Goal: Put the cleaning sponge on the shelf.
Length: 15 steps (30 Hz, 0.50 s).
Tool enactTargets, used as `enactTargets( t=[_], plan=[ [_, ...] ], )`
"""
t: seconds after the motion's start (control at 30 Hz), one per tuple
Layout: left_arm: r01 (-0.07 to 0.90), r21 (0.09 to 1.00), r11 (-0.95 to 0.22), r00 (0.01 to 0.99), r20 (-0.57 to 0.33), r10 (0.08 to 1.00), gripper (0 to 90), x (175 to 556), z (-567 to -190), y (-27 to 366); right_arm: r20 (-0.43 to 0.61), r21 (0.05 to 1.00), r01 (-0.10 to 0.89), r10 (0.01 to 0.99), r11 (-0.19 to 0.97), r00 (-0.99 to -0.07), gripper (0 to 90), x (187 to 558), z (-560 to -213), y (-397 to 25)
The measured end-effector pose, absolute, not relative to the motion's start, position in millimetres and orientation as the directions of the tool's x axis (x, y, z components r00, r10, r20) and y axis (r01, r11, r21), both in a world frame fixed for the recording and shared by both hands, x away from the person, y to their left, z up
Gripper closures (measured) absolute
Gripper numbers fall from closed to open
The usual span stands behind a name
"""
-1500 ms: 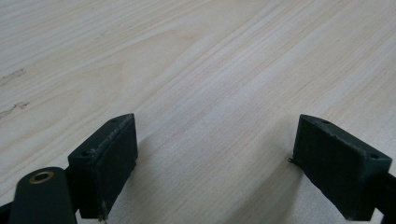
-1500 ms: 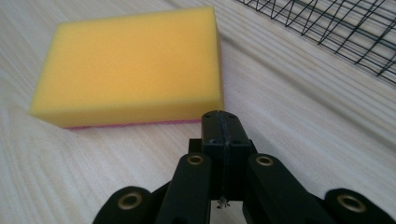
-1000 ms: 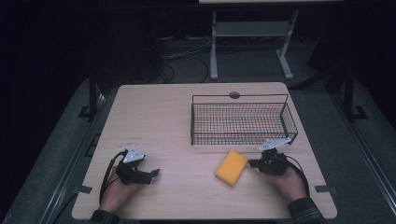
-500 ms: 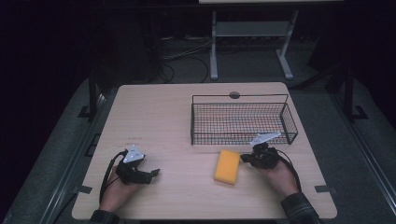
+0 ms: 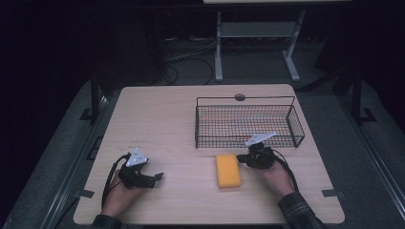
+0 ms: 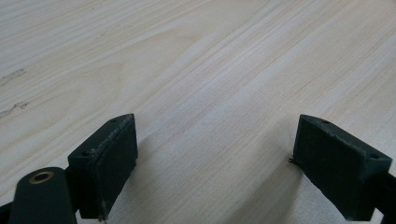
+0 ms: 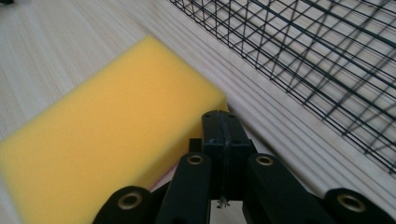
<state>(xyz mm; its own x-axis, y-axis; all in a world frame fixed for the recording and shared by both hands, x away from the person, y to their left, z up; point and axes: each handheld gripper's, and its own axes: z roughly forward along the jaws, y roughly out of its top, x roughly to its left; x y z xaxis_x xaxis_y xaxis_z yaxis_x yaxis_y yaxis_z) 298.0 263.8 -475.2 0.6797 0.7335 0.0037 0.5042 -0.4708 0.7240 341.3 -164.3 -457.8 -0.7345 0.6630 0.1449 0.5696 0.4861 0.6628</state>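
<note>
**Q:** Where does the job stand on your log right now?

**A:** I note the sponge (image 5: 228, 171) lies flat on the table (image 5: 162, 119), just in front of the wire basket (image 5: 248, 120) and outside it. So I judge the main step, getting it into the basket, is not yet done. The basket looks close to empty from above; I see a faint reddish streak on its floor but cannot tell what it is.

**Q:** And the right gripper?

**A:** The right gripper (image 5: 241, 160) sits at the sponge's near right corner. In the right gripper view its jaws are pressed together with nothing between them, tip touching or just beside the sponge edge (image 7: 112, 140). I read it as nudging, not gripping.

**Q:** The left one?

**A:** The left gripper (image 5: 157, 177) rests low over bare wood, well apart from the sponge, jaws spread wide, holding nothing.

**Q:** What remains?

**A:** My judgement: open the right jaws, take the sponge, lift it over the basket wall, release.
</note>
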Motion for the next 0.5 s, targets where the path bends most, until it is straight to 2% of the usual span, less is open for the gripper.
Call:
enactTargets(
  t=[0.5],
  plan=[
    [0.504, 0.724, -0.471, 0.679, 0.004, 0.734, 12.9, 298.0, -475.2, 263.8, 0.146, 0.675, 0.541, 0.627, 0.502, -0.765, 89.9, 349.2, -455.2, -134.9]
  ],
)
